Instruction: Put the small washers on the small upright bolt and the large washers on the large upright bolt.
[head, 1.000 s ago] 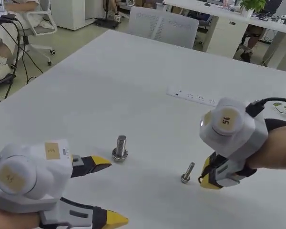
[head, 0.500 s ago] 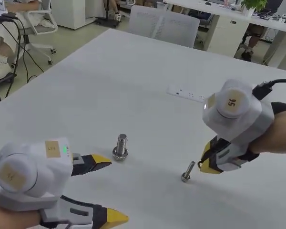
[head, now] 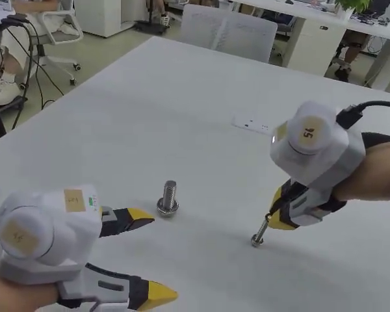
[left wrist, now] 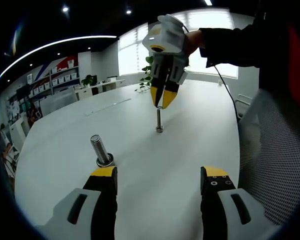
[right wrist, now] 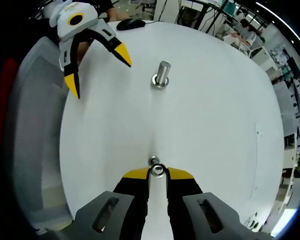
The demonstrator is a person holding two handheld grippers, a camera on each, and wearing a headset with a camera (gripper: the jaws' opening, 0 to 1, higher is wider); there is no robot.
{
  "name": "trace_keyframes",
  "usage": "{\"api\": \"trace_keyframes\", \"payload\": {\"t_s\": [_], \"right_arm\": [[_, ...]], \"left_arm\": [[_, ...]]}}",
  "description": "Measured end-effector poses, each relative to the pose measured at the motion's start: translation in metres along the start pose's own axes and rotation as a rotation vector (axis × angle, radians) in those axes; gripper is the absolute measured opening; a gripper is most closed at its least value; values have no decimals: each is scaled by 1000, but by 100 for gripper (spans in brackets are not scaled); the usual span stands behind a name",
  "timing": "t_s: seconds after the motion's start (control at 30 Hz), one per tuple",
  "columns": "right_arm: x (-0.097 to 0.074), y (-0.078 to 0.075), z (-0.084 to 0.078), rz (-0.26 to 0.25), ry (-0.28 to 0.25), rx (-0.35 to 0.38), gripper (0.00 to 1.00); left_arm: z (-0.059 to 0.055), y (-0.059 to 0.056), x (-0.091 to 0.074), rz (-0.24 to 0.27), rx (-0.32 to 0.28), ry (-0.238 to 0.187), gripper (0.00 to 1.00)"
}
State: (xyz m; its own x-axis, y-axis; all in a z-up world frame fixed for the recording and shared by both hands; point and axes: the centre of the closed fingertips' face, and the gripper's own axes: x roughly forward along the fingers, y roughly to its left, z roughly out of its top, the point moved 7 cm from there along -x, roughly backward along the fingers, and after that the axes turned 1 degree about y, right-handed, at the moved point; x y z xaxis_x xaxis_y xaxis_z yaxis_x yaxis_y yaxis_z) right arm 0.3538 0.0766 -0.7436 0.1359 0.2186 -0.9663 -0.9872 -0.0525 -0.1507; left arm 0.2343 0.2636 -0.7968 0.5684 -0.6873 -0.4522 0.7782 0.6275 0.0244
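Your two grippers and your sleeve
Your left gripper (head: pixel 160 257) has a round white body with a tan round sticker (head: pixel 19 237) at eight o'clock and a small yellow label (head: pixel 71 200) at twelve; its two black jaws end in yellow tips. Your right gripper (head: pixel 275 224) looks the same, with a numbered sticker (head: pixel 309 132) on top, and a black cable (head: pixel 370 107) leaves it at two o'clock. In the left gripper view your sleeve (left wrist: pixel 240 42) is black.
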Motion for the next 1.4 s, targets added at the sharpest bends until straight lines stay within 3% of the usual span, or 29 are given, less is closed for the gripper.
{"api": "trace_keyframes", "payload": {"t_s": [0.67,1.4], "right_arm": [[12,-3,-2,26,16,4,14],[45,-3,-4,71,35,15,14]], "left_arm": [[-3,0,2,-2,-9,0,67],[-5,0,4,-8,-17,9,67]]}}
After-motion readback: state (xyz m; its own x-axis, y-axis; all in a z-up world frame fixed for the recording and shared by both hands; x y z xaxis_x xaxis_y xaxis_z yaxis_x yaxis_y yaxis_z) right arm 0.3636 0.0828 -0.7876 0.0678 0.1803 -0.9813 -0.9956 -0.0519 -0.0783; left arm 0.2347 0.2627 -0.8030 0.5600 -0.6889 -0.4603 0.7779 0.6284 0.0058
